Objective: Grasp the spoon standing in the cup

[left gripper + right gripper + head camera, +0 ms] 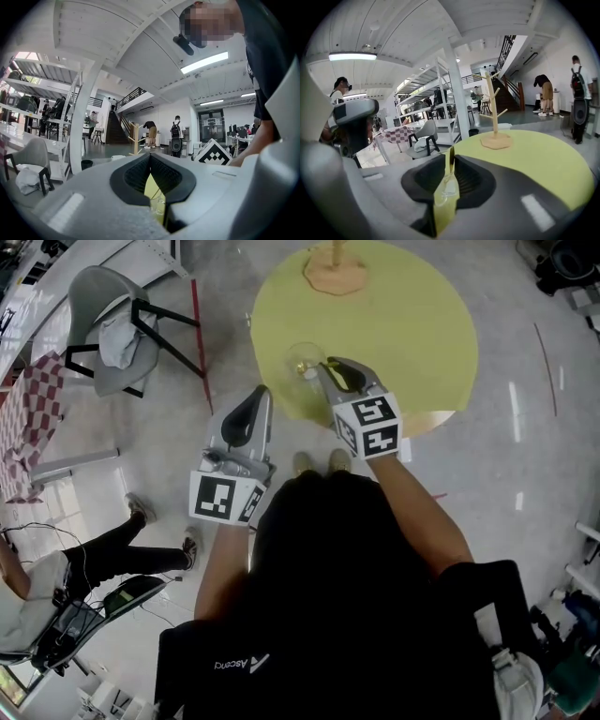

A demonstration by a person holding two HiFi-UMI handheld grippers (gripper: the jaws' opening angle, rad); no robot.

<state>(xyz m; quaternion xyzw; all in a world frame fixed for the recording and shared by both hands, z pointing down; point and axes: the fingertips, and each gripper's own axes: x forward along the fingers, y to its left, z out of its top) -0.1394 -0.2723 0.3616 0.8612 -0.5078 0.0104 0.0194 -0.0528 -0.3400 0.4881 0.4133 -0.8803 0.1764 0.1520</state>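
Your right gripper [449, 158] has its jaws slightly apart around the spoon [451, 161] handle, not pinching. The spoon stands in the cup [302, 363] near the table [412, 324]'s near-left edge. If you close off-centre, the cup may tip. Left gripper [254, 412]: jaws together, empty.

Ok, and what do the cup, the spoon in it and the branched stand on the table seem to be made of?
Cup: clear glass or plastic, glossy; the yellow table shows through it.
Spoon: probably metal, with a thin, dark golden handle; not certain.
Stand: pale bare wood, matte.
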